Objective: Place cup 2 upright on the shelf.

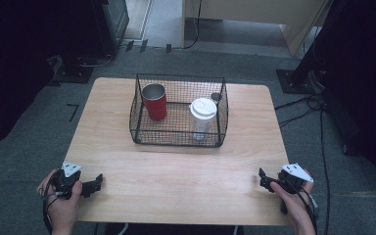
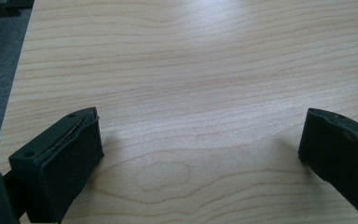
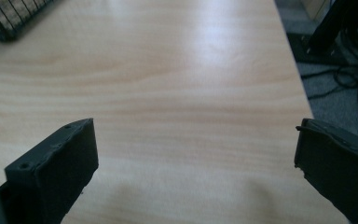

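A black wire basket (image 1: 178,138) stands at the middle of the wooden table (image 1: 176,171). Inside it a red cup (image 1: 154,102) stands upright at the left and a white lidded paper cup (image 1: 202,117) at the right. My left gripper (image 1: 97,183) rests at the table's front left corner, held in a hand, open with bare wood between its jaws (image 2: 200,135). My right gripper (image 1: 263,178) sits at the front right corner, also open and empty (image 3: 196,140). A corner of the basket (image 3: 9,18) shows at the top left of the right gripper view.
Grey carpet surrounds the table. Cables (image 1: 308,105) trail on the floor at the right, beside a black stand base (image 1: 293,81). Dark equipment (image 1: 78,34) stands at the back left and a pale cabinet (image 1: 254,14) at the back.
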`<control>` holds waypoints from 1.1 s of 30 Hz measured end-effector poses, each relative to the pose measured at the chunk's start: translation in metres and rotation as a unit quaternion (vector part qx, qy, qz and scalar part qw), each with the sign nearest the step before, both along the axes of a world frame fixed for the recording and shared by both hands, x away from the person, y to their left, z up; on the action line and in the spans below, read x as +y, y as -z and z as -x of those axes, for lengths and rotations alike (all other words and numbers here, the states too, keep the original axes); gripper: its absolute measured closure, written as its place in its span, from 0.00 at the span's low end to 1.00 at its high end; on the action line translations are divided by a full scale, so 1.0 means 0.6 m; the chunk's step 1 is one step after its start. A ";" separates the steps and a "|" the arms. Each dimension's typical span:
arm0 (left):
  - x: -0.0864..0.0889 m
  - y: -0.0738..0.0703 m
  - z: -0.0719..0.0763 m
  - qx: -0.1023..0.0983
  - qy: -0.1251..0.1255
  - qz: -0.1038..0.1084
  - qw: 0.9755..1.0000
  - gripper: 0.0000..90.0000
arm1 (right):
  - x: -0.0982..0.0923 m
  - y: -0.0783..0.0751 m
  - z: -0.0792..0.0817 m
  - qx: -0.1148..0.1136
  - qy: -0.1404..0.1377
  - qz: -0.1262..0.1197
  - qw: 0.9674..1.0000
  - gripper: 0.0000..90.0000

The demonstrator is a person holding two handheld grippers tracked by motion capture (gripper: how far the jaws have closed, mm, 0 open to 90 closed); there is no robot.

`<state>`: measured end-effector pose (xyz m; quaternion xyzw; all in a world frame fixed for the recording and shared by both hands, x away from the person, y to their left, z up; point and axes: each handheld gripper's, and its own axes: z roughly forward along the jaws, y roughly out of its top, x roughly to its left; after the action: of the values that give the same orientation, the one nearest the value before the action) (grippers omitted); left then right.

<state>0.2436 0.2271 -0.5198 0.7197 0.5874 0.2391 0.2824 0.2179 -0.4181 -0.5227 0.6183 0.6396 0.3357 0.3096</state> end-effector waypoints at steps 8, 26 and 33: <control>0.000 0.000 0.000 0.000 0.000 0.000 1.000 0.00 | 0.000 0.003 -0.004 0.034 -0.018 0.003 0.999 0.01; 0.000 0.000 0.000 0.000 0.000 -0.001 1.000 0.00 | 0.006 0.008 -0.012 0.075 -0.051 0.005 0.996 0.01; 0.000 0.000 0.000 0.000 0.001 -0.001 1.000 0.00 | 0.008 0.008 -0.014 0.076 -0.048 0.004 0.996 0.01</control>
<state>0.2437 0.2272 -0.5198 0.7201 0.5869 0.2395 0.2823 0.2263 -0.4133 -0.5274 0.6097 0.6914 0.2996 0.2460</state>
